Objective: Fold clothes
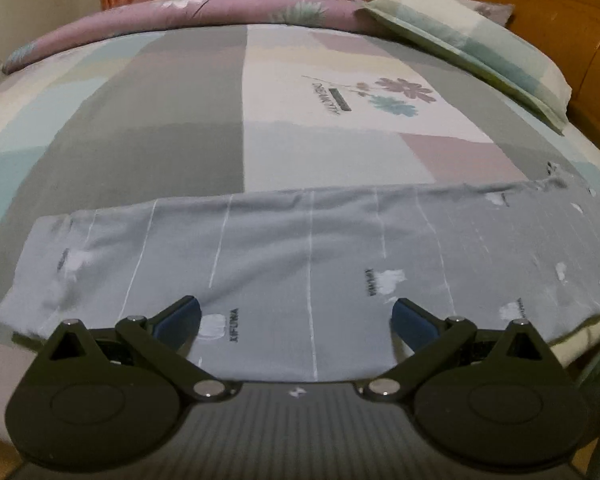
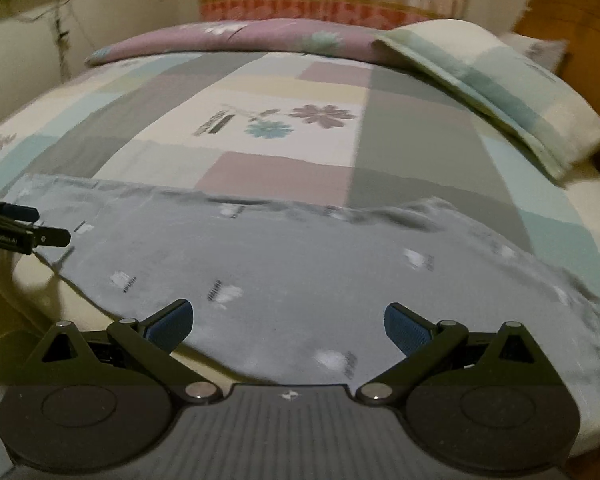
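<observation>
Lying crosswise along the near edge of the bed [image 1: 188, 120], the grey garment [image 1: 300, 256] runs left to right in front of both grippers, its long axis square to the direction in which I point them. It looks like a long flat band, thin white lines crossing it and small printed marks scattered over it; whether it is already doubled over I cannot tell.

Left gripper [image 1: 296, 320]: fingers spread wide, holding nothing, poised just above the near hem about midway along the band. In the left wrist view the garment's left end [image 1: 40, 280] shows rumpled and its right end runs out of sight.

Right gripper [image 2: 288, 320]: fingers likewise spread wide and empty, over the near hem of the right-hand part, where the cloth's far edge [image 2: 380, 210] is wrinkled. The left gripper also appears at the left margin of this view [image 2: 20, 226], beside the cloth.

Judgement: each gripper is nearest its own half, so either end falls to the gripper on that side. The scene fits equally a band laid out for another fold and one just laid down after a fold.

Surroundings: a pillow [image 1: 472, 52] far right, a rolled purple quilt [image 1: 204, 12] along the far side, a wooden headboard [image 1: 548, 12] beyond. None lies between the grippers and the garment.
</observation>
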Demonstrator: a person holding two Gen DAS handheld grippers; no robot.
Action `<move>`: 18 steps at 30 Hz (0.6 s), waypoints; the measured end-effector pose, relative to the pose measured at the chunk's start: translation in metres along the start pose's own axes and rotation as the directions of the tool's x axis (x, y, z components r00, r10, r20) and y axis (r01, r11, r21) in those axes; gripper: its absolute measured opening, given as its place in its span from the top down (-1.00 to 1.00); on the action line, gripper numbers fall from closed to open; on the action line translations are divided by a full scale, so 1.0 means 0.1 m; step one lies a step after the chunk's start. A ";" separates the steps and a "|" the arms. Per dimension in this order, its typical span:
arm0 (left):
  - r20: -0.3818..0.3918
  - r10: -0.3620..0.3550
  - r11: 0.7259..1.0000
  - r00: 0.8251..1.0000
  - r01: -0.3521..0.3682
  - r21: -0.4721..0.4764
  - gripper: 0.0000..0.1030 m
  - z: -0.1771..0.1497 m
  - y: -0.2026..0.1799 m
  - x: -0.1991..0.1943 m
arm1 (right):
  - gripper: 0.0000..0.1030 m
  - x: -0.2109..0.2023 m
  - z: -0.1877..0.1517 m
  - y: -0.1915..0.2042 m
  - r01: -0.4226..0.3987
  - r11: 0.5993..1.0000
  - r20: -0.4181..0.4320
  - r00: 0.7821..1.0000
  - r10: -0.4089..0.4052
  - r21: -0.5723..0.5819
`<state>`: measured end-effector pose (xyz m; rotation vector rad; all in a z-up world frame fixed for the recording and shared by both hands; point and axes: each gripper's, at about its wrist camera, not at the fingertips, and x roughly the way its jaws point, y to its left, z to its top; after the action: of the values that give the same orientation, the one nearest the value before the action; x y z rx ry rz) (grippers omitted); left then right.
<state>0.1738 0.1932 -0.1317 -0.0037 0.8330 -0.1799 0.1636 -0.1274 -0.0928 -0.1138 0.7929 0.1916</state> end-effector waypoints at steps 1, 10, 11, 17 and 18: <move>-0.005 0.001 1.000 1.000 -0.001 0.023 -0.98 -0.01 -0.02 -0.01 | -1.00 0.09 0.02 0.06 0.005 1.000 -0.002 1.000 -0.005 -0.019; -0.073 -0.032 0.996 0.997 0.037 0.078 -0.98 0.06 0.02 -0.14 | -1.00 0.47 -0.20 0.11 -0.033 0.998 -0.048 0.998 0.030 -0.059; -0.054 -0.047 0.997 0.997 0.049 0.051 -0.98 0.15 0.02 -0.13 | -1.00 0.48 -0.23 0.10 -0.042 0.998 -0.051 0.998 0.040 -0.053; -0.017 -0.214 0.977 0.977 0.214 -0.001 -0.98 0.39 -0.19 0.12 | -1.00 0.49 -0.26 0.10 -0.048 0.998 -0.055 0.997 0.045 -0.048; -0.041 -0.218 0.976 0.975 0.218 -0.002 -0.98 0.34 -0.21 0.17 | -1.00 0.49 -0.27 0.09 -0.052 0.997 -0.052 0.997 0.049 -0.051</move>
<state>0.2071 0.1672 -0.1197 -0.0902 0.8732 -0.3893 0.1763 -0.1166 -0.1468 -0.1487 0.8420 0.2587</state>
